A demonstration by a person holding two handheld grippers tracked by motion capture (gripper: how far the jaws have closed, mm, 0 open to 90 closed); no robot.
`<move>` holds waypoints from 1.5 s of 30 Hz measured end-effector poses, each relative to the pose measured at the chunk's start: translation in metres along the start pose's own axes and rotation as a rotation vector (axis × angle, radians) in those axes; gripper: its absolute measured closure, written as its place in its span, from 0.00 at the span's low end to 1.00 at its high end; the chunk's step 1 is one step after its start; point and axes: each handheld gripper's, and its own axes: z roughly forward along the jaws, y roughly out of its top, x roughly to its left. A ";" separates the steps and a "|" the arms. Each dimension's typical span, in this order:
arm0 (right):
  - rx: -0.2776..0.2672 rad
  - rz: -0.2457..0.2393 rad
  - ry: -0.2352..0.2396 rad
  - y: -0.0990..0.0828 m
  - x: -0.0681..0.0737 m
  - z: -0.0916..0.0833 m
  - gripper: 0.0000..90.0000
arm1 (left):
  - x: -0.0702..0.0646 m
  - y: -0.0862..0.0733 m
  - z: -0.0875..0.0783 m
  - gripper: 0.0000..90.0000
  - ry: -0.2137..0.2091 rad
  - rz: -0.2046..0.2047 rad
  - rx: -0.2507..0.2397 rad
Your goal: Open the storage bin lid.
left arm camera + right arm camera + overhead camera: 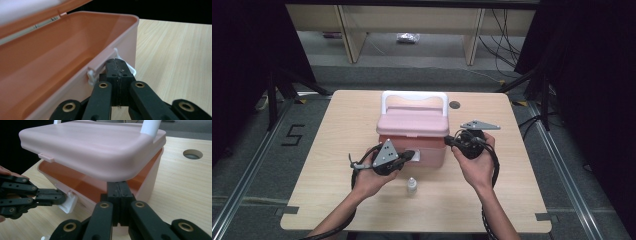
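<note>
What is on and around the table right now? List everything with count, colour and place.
Plastic storage box: one, pink, table centre, interior looks bare.
Box lid with white handle: one, pink, lifted ajar.
Front latch: one, white, hanging open.
Small dropper bottle: one, clear with white cap, in front of box.
Wooden table: one, light, round hole at far edge.
Left gripper: black, shut, tips at latch.
Right gripper: black, shut, tips under lid edge.
Hands: two, holding the grippers.
</note>
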 end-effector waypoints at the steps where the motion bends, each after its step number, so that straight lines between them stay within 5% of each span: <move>1: -0.005 -0.003 -0.003 0.000 0.000 0.000 1.00 | -0.001 -0.002 0.001 0.99 -0.003 -0.006 -0.017; 22: -0.078 -0.004 -0.008 0.008 0.004 -0.002 1.00 | -0.001 -0.009 0.000 1.00 -0.008 -0.090 -0.055; 45: -0.158 0.000 -0.031 0.017 0.010 0.001 1.00 | -0.001 -0.009 0.000 1.00 -0.010 -0.094 -0.050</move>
